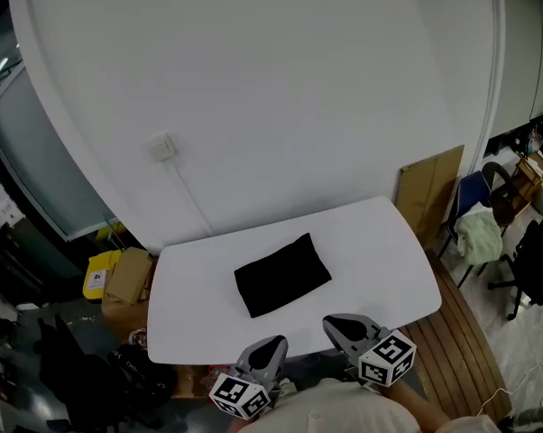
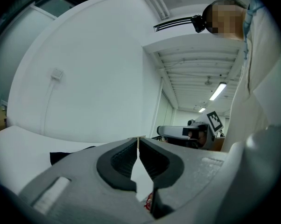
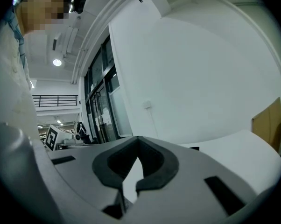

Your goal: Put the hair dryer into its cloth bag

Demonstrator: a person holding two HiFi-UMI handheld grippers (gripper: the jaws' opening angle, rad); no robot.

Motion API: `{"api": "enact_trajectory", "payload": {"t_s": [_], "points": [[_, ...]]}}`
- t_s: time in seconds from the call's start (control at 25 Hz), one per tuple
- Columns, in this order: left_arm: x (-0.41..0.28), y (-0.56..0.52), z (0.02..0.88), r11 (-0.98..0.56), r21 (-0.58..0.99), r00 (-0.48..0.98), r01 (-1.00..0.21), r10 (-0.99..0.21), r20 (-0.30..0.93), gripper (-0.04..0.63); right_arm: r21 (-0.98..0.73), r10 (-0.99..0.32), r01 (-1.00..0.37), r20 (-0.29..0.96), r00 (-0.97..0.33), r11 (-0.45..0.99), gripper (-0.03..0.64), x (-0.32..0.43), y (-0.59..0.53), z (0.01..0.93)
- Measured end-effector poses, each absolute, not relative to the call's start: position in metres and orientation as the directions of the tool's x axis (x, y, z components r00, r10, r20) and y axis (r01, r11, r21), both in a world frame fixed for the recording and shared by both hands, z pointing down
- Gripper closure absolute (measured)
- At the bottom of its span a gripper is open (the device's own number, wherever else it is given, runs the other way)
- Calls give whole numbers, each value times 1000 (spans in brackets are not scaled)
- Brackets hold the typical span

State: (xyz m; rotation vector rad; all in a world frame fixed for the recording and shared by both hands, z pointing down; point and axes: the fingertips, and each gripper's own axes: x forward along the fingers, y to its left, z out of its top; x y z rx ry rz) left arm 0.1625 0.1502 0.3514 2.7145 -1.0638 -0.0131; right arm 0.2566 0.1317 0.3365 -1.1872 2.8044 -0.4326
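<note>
A: Where do we see the flat black cloth bag [image 1: 282, 275]?
B: It lies near the middle of the rounded white surface [image 1: 380, 251], turned a little askew. Whether the hair dryer is inside it, we cannot tell.
A: And our two grippers?
B: Both hover at the near edge of the surface, well apart from the bag — touching nothing. The grey left gripper [image 1: 270, 345] has its jaws pressed together, tips meeting, with nothing held between them. The grey right gripper [image 1: 342, 325] is the same: jaws closed and empty. Both point level, toward the wall.
A: What do we make out beyond the surface?
B: A curved white wall [image 1: 253, 79] stands behind it, with a small white socket box [image 1: 161, 146] and a thin cable [image 1: 188, 195] running down from it. A brown cardboard sheet [image 1: 429, 188] leans against the wall on the right, with a blue chair [image 1: 470, 198] just beside it. On the left, down on the floor, a yellow box [image 1: 100, 275] sits next to a brown cardboard carton [image 1: 130, 278].
</note>
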Motion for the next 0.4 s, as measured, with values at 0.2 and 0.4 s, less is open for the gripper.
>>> {"api": "enact_trajectory", "payload": {"t_s": [0.2, 0.4], "points": [[168, 159, 357, -712, 219, 741, -667, -666, 90, 575, -291, -721, -698, 41, -692, 654, 601, 265, 133, 336], [170, 168, 364, -708, 238, 744, -665, -657, 122, 575, -316, -719, -696, 58, -693, 645, 601, 265, 141, 341]]}}
